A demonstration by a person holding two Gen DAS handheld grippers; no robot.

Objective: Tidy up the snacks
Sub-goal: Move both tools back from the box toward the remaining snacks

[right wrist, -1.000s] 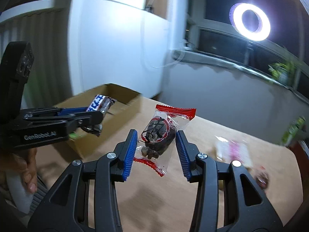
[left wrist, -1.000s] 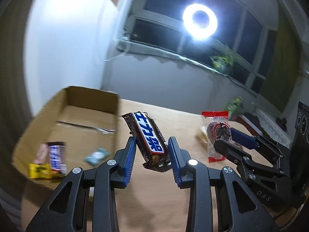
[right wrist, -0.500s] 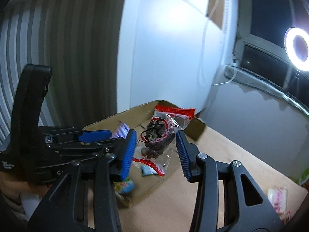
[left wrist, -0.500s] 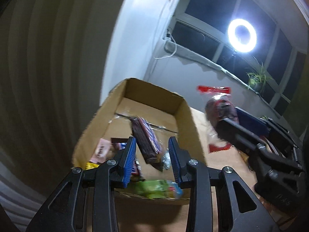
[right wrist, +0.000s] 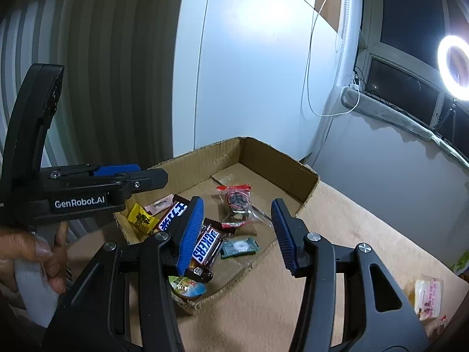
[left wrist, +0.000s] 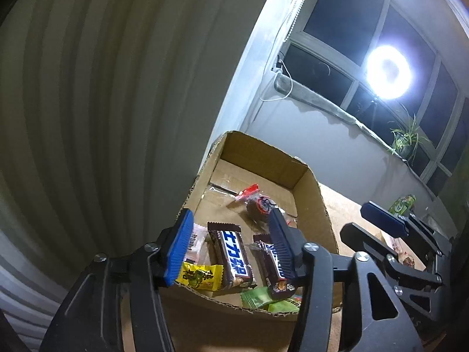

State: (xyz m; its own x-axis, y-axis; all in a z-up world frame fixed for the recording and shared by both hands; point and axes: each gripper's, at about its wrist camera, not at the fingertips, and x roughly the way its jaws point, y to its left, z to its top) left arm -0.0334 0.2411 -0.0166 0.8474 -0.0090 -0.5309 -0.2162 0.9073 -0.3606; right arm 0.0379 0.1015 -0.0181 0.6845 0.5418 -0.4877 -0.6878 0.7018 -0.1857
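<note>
An open cardboard box holds several snacks: two brown Snickers bars, a clear red-edged bag of dark sweets, a yellow packet, a pink packet and green packets. My left gripper is open and empty above the box's near edge. My right gripper is open and empty over the box. The left gripper shows in the right wrist view, the right gripper in the left wrist view.
The box stands on a tan table by a white wall. A pink-and-white snack packet lies on the table at the right. A green can and a plant stand at the far right. A ring light glares.
Both grippers moved left over the box and opened. The Snickers bar and the red-edged bag were let go and now lie inside the box.
</note>
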